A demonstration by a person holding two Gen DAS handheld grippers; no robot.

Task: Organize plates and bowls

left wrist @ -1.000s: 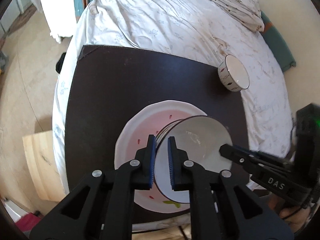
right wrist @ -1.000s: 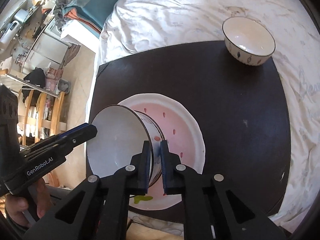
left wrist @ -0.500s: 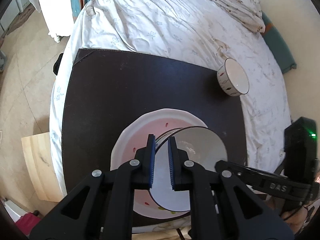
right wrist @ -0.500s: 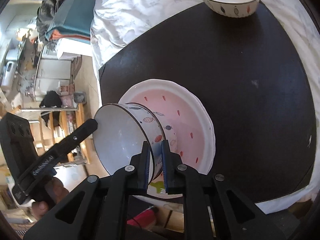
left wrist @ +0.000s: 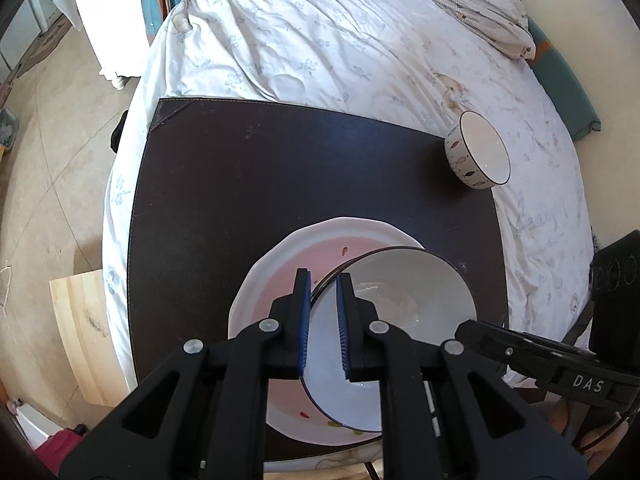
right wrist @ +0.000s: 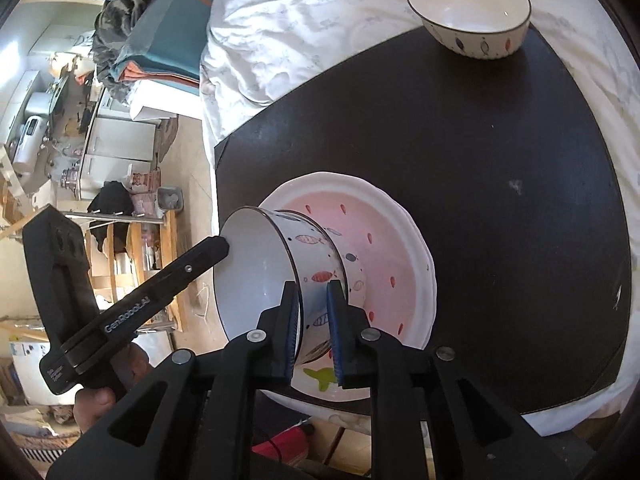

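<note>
A white bowl (left wrist: 400, 300) (right wrist: 256, 280) with a fish pattern stands tilted on a pink-centred white plate (left wrist: 280, 264) (right wrist: 392, 248) at the near edge of a dark mat (left wrist: 280, 160). A second dark rim line shows just under its rim, as of a bowl nested beneath. My left gripper (left wrist: 323, 284) (right wrist: 216, 246) is shut on the bowl's rim on one side. My right gripper (right wrist: 311, 288) (left wrist: 460, 326) straddles the opposite rim. Its jaws are opening and the pads stand apart from the wall. Another patterned bowl (left wrist: 480, 152) (right wrist: 468, 12) sits upright at the mat's far right corner.
The mat lies on a bed with a rumpled white sheet (left wrist: 320, 40). A wooden board (left wrist: 80, 332) lies on the floor to the left. In the right wrist view, a hand (right wrist: 100, 400) holds the left gripper's handle, with shelves and clutter behind it.
The right gripper's jaws have widened around the rim, and its view has rolled and tipped down, so the far bowl sits higher in frame. The left gripper keeps its grip.
</note>
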